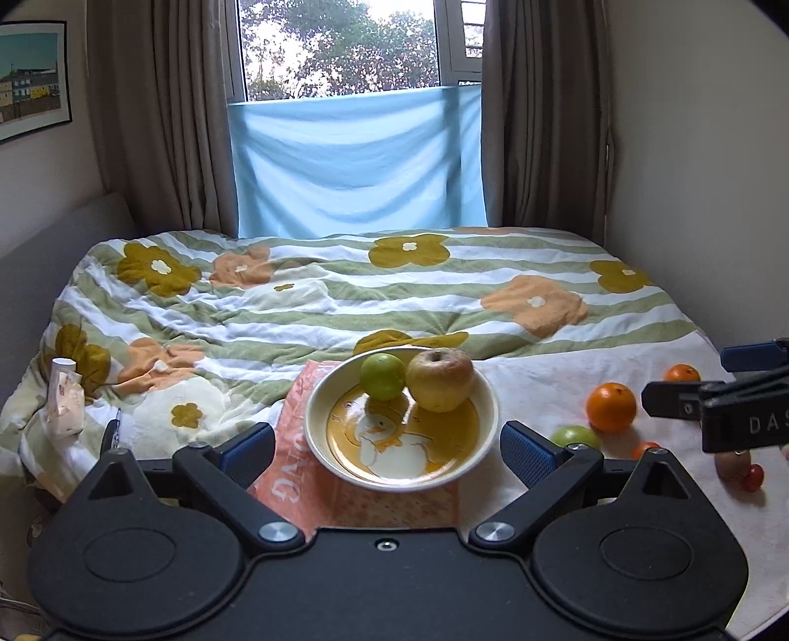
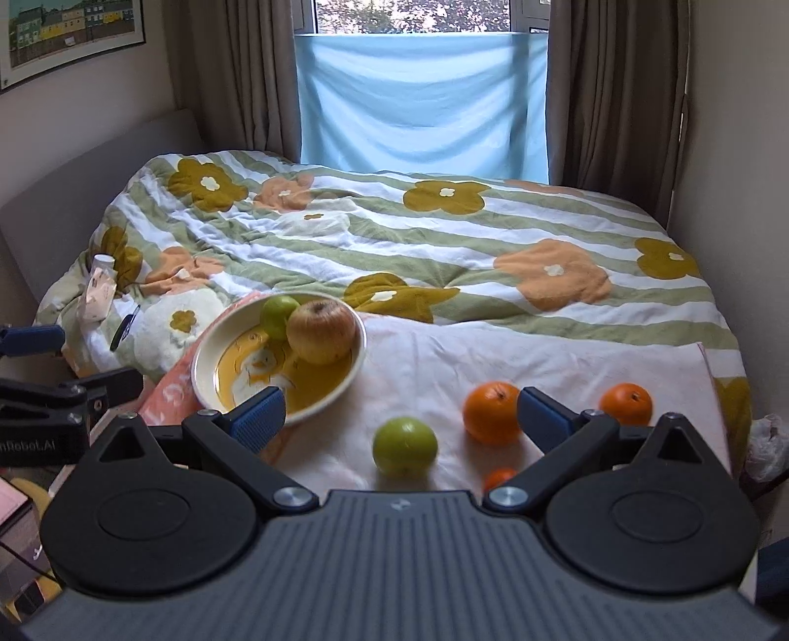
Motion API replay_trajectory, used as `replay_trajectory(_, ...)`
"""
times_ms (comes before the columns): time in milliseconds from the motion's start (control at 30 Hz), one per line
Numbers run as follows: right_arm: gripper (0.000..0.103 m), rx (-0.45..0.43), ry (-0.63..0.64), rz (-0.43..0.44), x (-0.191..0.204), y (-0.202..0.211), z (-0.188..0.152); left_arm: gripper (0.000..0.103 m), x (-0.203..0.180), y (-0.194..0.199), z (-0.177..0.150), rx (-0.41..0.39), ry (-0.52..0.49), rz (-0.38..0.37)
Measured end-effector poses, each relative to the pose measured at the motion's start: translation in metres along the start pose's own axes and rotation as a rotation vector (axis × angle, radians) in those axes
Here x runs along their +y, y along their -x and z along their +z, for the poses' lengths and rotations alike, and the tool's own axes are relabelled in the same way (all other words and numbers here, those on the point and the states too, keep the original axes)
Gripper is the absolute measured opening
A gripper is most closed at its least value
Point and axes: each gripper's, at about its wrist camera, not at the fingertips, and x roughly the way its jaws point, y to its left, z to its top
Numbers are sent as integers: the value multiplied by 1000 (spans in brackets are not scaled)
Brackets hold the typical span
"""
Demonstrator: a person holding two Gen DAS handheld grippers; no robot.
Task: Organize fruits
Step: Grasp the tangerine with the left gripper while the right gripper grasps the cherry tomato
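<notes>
While both claws, left claw (image 1: 387, 451) and right claw (image 2: 402, 416), gape released, floral quilt (image 2: 444, 236) covers bed, curtained window (image 1: 340, 47) behind.

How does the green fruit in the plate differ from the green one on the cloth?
The green fruit in the plate sits at the far side of the plate, touching the apple that partly hides it. The green fruit on the cloth lies alone on the white cloth, fully visible, in front of the open right gripper. Both are round and green.

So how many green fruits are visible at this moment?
2. One green fruit sits in the plate behind the apple; the other green fruit lies on the white cloth. The grippers may hide more.
</notes>
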Motion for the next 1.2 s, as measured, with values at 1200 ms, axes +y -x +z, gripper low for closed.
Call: replay_trajectory(1200, 98, 94, 59, -133, -175, -1, -140, 78, -214, -42, -103, 143, -143, -180)
